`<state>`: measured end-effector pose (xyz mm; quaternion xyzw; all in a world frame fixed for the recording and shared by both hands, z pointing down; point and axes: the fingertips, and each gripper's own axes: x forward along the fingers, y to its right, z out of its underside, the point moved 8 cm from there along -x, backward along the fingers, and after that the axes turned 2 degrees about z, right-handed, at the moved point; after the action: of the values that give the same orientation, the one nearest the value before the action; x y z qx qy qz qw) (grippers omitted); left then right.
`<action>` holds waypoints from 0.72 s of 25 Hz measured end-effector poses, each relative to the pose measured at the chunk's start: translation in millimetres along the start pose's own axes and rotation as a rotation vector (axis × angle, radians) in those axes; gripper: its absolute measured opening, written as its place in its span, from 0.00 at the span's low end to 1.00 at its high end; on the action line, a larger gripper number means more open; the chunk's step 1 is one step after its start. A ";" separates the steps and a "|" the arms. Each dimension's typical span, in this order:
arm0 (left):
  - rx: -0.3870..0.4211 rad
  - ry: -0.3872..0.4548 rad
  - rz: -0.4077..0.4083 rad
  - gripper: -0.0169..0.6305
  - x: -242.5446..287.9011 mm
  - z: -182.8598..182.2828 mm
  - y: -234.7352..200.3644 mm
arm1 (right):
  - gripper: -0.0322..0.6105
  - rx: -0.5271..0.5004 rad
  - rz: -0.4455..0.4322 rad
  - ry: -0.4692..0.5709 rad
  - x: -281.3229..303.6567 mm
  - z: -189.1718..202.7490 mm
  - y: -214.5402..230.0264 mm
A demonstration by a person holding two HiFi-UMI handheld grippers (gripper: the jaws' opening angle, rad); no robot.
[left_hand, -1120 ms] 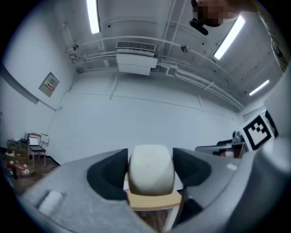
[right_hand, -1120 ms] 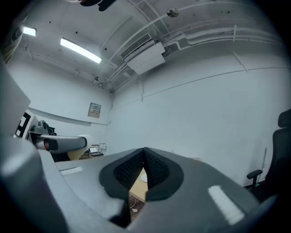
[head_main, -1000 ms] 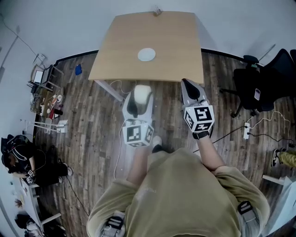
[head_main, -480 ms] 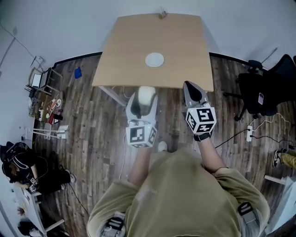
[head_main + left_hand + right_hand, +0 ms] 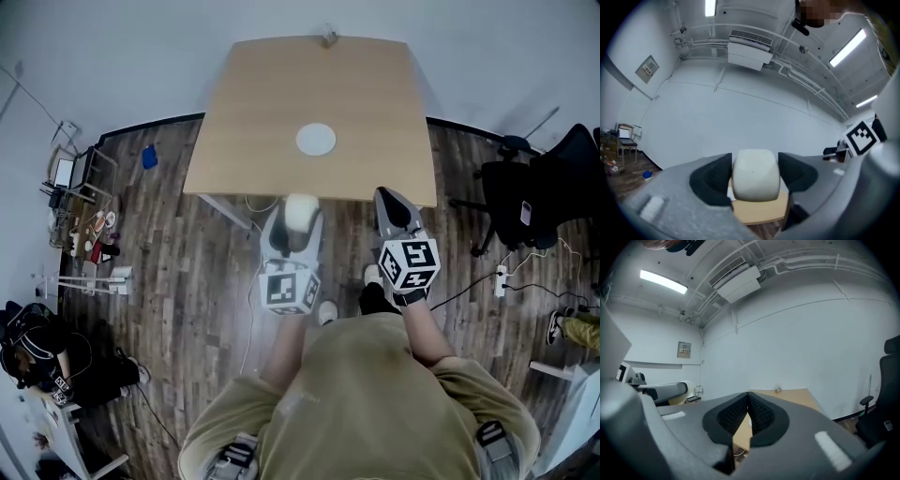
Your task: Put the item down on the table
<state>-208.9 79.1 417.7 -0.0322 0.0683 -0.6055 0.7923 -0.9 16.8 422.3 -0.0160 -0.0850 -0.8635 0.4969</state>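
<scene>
A cream rounded item (image 5: 755, 174) sits squeezed between the two black pads of my left gripper (image 5: 298, 214). In the head view the item (image 5: 300, 210) hangs over the wooden floor, just short of the table's near edge. The light wooden table (image 5: 272, 103) lies ahead, and a white round plate (image 5: 316, 140) rests near its middle. My right gripper (image 5: 391, 203) is held beside the left one at the table's near edge. Its jaws are pressed together with nothing between them, as the right gripper view shows (image 5: 748, 414).
A black office chair (image 5: 525, 187) stands to the right of the table. Cables and a power strip (image 5: 500, 272) lie on the floor at the right. A cluttered cart (image 5: 80, 202) and a blue object (image 5: 148, 157) are at the left. A small object (image 5: 329, 38) sits on the table's far edge.
The table has come closer in the head view, and both grippers have moved toward its near edge. The left gripper still holds the cream item.
</scene>
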 end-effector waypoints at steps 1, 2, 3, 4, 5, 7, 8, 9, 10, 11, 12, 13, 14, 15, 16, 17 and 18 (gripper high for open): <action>0.000 -0.002 -0.006 0.50 9.7 3.1 -0.9 | 0.06 0.018 -0.008 0.000 9.4 1.0 7.1; 0.001 -0.006 -0.014 0.50 20.0 5.9 -2.4 | 0.06 0.033 -0.015 0.000 19.3 1.4 14.0; 0.002 -0.012 -0.023 0.50 29.9 8.1 -4.0 | 0.06 0.043 -0.022 -0.002 29.0 1.1 20.6; 0.002 -0.018 -0.032 0.50 39.6 9.7 -4.8 | 0.06 0.047 -0.030 -0.005 38.4 -0.2 27.3; 0.004 -0.020 -0.041 0.50 49.6 10.2 -4.7 | 0.06 0.047 -0.041 -0.005 47.8 -2.7 34.8; 0.011 -0.011 -0.061 0.50 72.3 9.6 -2.3 | 0.06 0.045 -0.063 0.002 69.0 -10.5 53.6; 0.014 -0.004 -0.070 0.50 85.3 9.3 -0.4 | 0.06 0.046 -0.073 0.008 80.5 -15.5 64.6; 0.019 0.001 -0.078 0.50 98.8 9.1 2.2 | 0.06 0.050 -0.084 0.016 91.5 -21.1 76.0; 0.025 0.005 -0.085 0.50 112.1 9.2 5.8 | 0.06 0.054 -0.096 0.024 101.1 -26.8 87.3; 0.030 0.007 -0.093 0.50 124.3 9.5 10.3 | 0.06 0.056 -0.110 0.031 109.1 -31.8 97.9; 0.032 0.010 -0.103 0.50 135.7 10.3 14.8 | 0.06 0.056 -0.124 0.035 115.9 -35.4 107.9; 0.028 0.014 -0.117 0.50 146.7 12.2 18.5 | 0.06 0.054 -0.138 0.036 123.0 -37.1 117.5; 0.019 0.018 -0.133 0.50 158.0 15.4 20.2 | 0.06 0.052 -0.151 0.032 132.0 -36.6 127.1; 0.008 0.022 -0.153 0.50 169.6 20.0 19.3 | 0.06 0.052 -0.164 0.025 143.6 -34.0 136.5; -0.003 0.022 -0.174 0.50 180.8 25.7 15.9 | 0.06 0.055 -0.177 0.013 157.3 -29.6 145.4; -0.010 0.016 -0.196 0.50 189.5 31.4 11.5 | 0.06 0.061 -0.190 0.000 170.5 -24.6 152.5; -0.013 0.005 -0.219 0.50 193.7 35.9 7.3 | 0.06 0.065 -0.200 -0.013 180.6 -20.1 157.0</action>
<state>-146.7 -106.8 438.8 -0.0431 0.0703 -0.6879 0.7211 44.0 -218.2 443.3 0.0030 -0.1175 -0.9054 0.4079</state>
